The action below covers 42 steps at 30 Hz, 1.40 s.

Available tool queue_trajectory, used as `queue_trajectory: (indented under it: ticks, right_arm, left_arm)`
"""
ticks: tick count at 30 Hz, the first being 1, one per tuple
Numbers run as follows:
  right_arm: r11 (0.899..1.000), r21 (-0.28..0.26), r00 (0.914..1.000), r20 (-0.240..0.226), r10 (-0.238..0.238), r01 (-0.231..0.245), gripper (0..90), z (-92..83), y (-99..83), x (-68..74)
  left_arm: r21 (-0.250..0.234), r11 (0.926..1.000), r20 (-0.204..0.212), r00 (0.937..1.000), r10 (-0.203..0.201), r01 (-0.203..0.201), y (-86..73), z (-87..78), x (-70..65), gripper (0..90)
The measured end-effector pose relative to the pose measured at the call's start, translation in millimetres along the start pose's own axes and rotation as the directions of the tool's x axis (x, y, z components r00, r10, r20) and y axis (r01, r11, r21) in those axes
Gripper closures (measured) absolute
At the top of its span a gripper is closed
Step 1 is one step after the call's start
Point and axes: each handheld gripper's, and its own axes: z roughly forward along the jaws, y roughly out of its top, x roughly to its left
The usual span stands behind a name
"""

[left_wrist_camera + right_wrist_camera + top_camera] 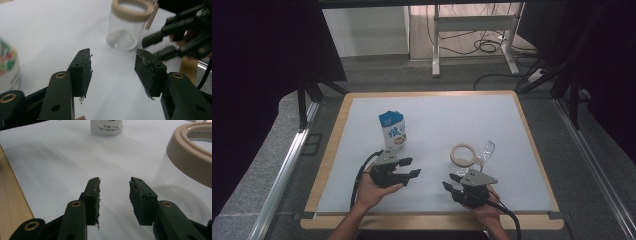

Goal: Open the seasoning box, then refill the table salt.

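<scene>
On the white table cover (437,107) the milk carton (393,131) stands upright at about ten o'clock from the table's middle, just beyond the left gripper (412,167). That gripper's jaws stand apart with nothing between them; in the left gripper view (113,72) the bare cover shows through the gap and the pads press on nothing. The carton looks like a small waxed-paper pack: light to lift, but its walls would likely dent under a hard squeeze, and the coated skin may slide. A hold across the two flat sides, low on the body rather than at the folded gable, seems safest.

Right of centre, at roughly four o'clock, stands the clear jar (468,155) with a beige rim (463,153), upright and open-mouthed. In the left gripper view the jar (130,25) sits at one o'clock ahead of the jaws. It is probably stiff, smooth plastic or glass, so slippery and easy to tip; the thick rim offers the firmest purchase.

The right gripper (451,182) rests just at six o'clock of the jar, jaws partly apart and empty; in its own view (113,195) the jar (185,190) rises close at two o'clock, apart from the pads.
</scene>
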Motion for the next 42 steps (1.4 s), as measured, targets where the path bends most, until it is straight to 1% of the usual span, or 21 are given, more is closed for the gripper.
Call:
queue_trajectory:
  ticks: [3,6,12,17,21,25,28,30,33,34,36,40,42]
  right_arm:
    - [1.0,-0.004,1.0,0.003,-0.003,0.003,60.4,3.9,2.1,2.9]
    - [1.0,-0.01,0.9999,0.005,-0.015,0.015,59.8,8.5,4.3,5.6]
    - [1.0,-0.008,0.9999,-0.005,-0.015,0.015,58.2,14.6,7.1,9.4]
    - [1.0,-0.011,0.9996,-0.013,-0.026,0.026,58.2,17.0,8.0,11.9]
    - [1.0,-0.012,0.9995,-0.012,-0.028,0.028,58.1,17.8,8.9,11.8]
    - [1.0,-0.01,0.9996,-0.012,-0.027,0.027,58.1,18.4,8.8,12.2]
    - [1.0,-0.008,0.9995,-0.011,-0.028,0.028,57.8,19.5,8.8,12.7]
    - [1.0,-0.006,0.9995,-0.012,-0.03,0.03,57.8,20.5,9.0,13.2]
    - [0.999,-0.006,0.9994,-0.014,-0.031,0.031,57.7,21.6,9.4,14.2]
    - [0.999,-0.004,0.9994,-0.014,-0.032,0.032,57.7,21.8,9.5,14.6]
    - [0.999,-0.001,0.9993,-0.016,-0.035,0.035,57.6,22.4,9.4,15.0]
    - [0.999,0.0,0.9992,-0.017,-0.037,0.037,57.5,23.7,9.4,15.0]
    - [0.999,0.0,0.9992,-0.018,-0.037,0.037,57.6,24.4,9.3,15.0]
  left_arm:
    - [0.003,0.9997,-0.025,0.9994,-0.024,0.024,-9.8,-6.2,7.1,45.7]
    - [0.009,0.9996,-0.056,0.9981,-0.024,0.025,-16.4,-12.1,11.2,46.9]
    - [0.003,0.9986,-0.079,0.9955,-0.053,0.053,-26.8,-20.6,19.2,45.9]
    - [-0.006,0.9967,-0.093,0.9923,-0.082,0.082,-31.6,-26.4,26.2,41.7]
    - [-0.015,0.9936,-0.11,0.9875,-0.113,0.112,-35.0,-31.8,34.7,42.7]
    - [-0.035,0.9899,-0.142,0.9798,-0.141,0.137,-37.3,-39.1,45.2,43.6]
    - [-0.054,0.9879,-0.162,0.9749,-0.153,0.146,-36.1,-43.6,51.8,44.3]
    - [-0.066,0.9868,-0.169,0.9729,-0.157,0.148,-33.8,-45.4,55.9,44.7]
    - [-0.107,0.9831,-0.18,0.9695,-0.167,0.149,-27.7,-46.8,63.0,45.9]
    - [-0.118,0.982,-0.186,0.9682,-0.167,0.147,-24.3,-46.5,66.2,46.4]
    - [-0.135,0.9801,-0.184,0.9683,-0.169,0.145,-18.9,-44.6,71.6,48.3]
    - [-0.142,0.9765,-0.193,0.9631,-0.188,0.162,-7.8,-38.0,84.4,50.2]
    - [-0.146,0.9749,-0.192,0.9618,-0.195,0.169,-0.2,-34.3,92.3,50.8]
